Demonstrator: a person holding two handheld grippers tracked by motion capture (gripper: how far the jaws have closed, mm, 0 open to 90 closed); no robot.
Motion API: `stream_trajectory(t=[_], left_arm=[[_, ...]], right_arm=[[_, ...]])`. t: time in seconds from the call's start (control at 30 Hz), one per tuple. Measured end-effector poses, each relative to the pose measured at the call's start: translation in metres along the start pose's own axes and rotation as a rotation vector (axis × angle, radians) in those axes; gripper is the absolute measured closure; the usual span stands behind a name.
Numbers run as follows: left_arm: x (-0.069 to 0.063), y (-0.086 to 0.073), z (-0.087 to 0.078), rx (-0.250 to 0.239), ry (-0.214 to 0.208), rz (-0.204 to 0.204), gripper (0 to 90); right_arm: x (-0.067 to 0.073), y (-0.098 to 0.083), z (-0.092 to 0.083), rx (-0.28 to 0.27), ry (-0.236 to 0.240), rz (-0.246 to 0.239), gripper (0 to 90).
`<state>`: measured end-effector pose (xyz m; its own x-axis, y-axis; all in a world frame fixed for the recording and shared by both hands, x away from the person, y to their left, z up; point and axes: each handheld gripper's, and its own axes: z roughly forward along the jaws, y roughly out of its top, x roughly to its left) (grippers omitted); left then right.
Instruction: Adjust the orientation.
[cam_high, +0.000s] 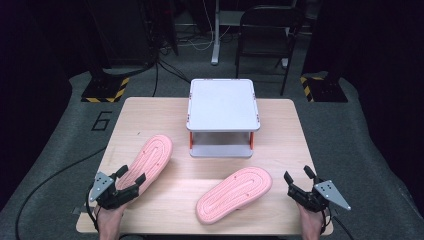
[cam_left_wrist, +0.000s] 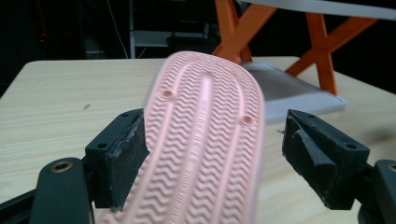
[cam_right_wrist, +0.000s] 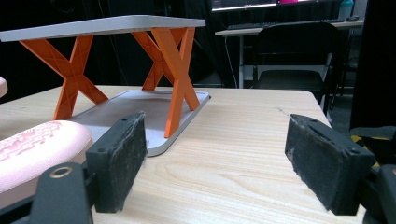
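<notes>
Two pink slippers lie sole-up on the wooden table (cam_high: 165, 210). The left slipper (cam_high: 148, 161) (cam_left_wrist: 205, 140) runs between the spread jaws of my left gripper (cam_high: 131, 177) (cam_left_wrist: 212, 154), which is open around its near end; whether the pads touch it is unclear. The right slipper (cam_high: 235, 193) (cam_right_wrist: 32, 149) lies diagonally at the front centre. My right gripper (cam_high: 298, 176) (cam_right_wrist: 215, 158) is open at the table's right front, apart from that slipper, with bare wood between its jaws.
A white two-level rack (cam_high: 222, 117) with orange cross legs (cam_right_wrist: 175, 70) stands at the table's back centre. A black chair (cam_high: 265, 30) and stands sit on the floor behind. Bare wood lies between the slippers.
</notes>
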<state>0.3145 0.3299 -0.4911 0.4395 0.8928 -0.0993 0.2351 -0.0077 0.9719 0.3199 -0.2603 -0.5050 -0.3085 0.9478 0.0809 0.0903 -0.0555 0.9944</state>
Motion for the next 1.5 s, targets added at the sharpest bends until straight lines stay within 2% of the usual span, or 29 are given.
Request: stream_trajectory(t=[0.13, 0.17, 0.2, 0.3, 0.43, 0.53, 0.6, 0.7, 0.77, 0.87, 0.97, 1.0, 1.07, 1.2, 1.27, 1.37, 1.43, 1.47, 1.5], left_arm=[[-0.012, -0.006, 0.007, 0.097, -0.005, 0.081, 22.1], [-0.013, -0.008, 0.009, 0.116, -0.002, 0.089, 22.1], [-0.014, -0.008, 0.012, 0.132, 0.002, 0.102, 22.1], [-0.011, -0.010, 0.020, 0.197, 0.028, 0.107, 22.1], [-0.005, -0.007, 0.023, 0.226, 0.072, 0.156, 26.8], [0.001, -0.006, 0.023, 0.227, 0.090, 0.160, 30.5], [0.007, -0.005, 0.022, 0.204, 0.079, 0.118, 31.4], [0.013, 0.001, 0.020, 0.181, 0.090, 0.114, 34.2], [0.019, 0.004, 0.021, 0.181, 0.115, 0.114, 36.5], [0.031, 0.007, 0.022, 0.197, 0.140, 0.080, 39.1], [0.043, 0.008, 0.024, 0.223, 0.187, 0.076, 42.8], [0.047, 0.008, 0.023, 0.227, 0.196, 0.062, 43.0], [0.055, 0.009, 0.022, 0.219, 0.210, 0.049, 43.5], [0.066, 0.013, 0.019, 0.196, 0.217, 0.040, 44.3], [0.070, 0.017, 0.019, 0.201, 0.209, 0.031, 41.7], [0.069, 0.024, 0.020, 0.208, 0.183, 0.069, 39.0], [0.065, 0.030, 0.021, 0.191, 0.175, 0.120, 38.5], [0.065, 0.030, 0.021, 0.191, 0.175, 0.120, 37.9], [0.063, 0.033, 0.022, 0.186, 0.167, 0.142, 37.9]], right_arm=[[0.001, 0.001, -0.001, 0.003, 0.001, -0.009, 20.3], [0.001, 0.001, -0.001, 0.004, 0.000, -0.012, 20.3], [0.001, 0.001, -0.001, 0.004, 0.001, -0.014, 20.4], [0.000, 0.001, -0.001, -0.001, 0.005, -0.014, 20.8], [-0.002, 0.001, -0.001, -0.001, 0.004, 0.000, 21.2], [-0.002, 0.001, -0.002, -0.007, -0.001, -0.002, 21.6], [-0.001, 0.001, -0.001, -0.004, 0.002, -0.009, 21.8], [-0.001, 0.001, -0.001, -0.002, 0.003, -0.019, 21.9], [-0.001, 0.001, -0.001, 0.003, 0.002, -0.020, 22.0], [-0.001, 0.000, -0.001, 0.004, 0.000, -0.020, 22.1], [-0.001, 0.001, -0.001, 0.004, -0.002, -0.025, 22.1], [-0.001, 0.000, -0.001, 0.002, -0.002, -0.024, 22.1], [-0.001, 0.000, -0.001, 0.004, -0.001, -0.020, 22.2], [-0.001, 0.000, 0.001, 0.002, -0.002, -0.023, 22.2], [-0.001, 0.000, 0.001, 0.004, 0.001, -0.027, 22.2], [-0.001, 0.000, 0.000, 0.006, 0.000, -0.032, 22.4], [-0.001, 0.000, 0.000, 0.006, -0.003, -0.031, 22.4], [-0.001, 0.000, 0.000, 0.006, -0.003, -0.031, 22.4], [-0.001, 0.000, 0.000, 0.006, -0.005, -0.030, 22.5]])
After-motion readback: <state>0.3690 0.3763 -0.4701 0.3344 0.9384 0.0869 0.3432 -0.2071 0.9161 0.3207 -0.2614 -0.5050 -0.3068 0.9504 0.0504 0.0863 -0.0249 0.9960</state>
